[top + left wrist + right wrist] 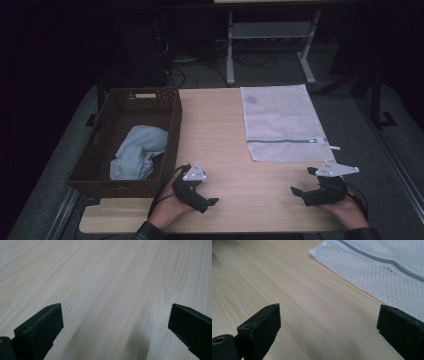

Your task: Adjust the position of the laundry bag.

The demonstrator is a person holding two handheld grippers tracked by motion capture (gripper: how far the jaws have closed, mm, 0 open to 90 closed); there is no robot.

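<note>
**Mesh laundry bag waits flat; both grippers idle at the near edge**

Mesh laundry bag (281, 122) lies flat toward the table's (215, 135) far right corner, its grey zipper (287, 140) running across near its closer end. Nearest the person, the left gripper (202, 192) and right gripper (304, 192) rest low by the near edge, well apart. Both have jaws spread wide, holding and touching nothing; only bare wood lies between them. In the right gripper view the bag's corner (322, 251) sits just ahead. Farther left, a wicker basket (100, 150) holds a crumpled pale-blue cloth (136, 152). Probably the first step is opening the bag: better to pin the mesh beside the zipper, then draw the pull steadily along it.
</note>
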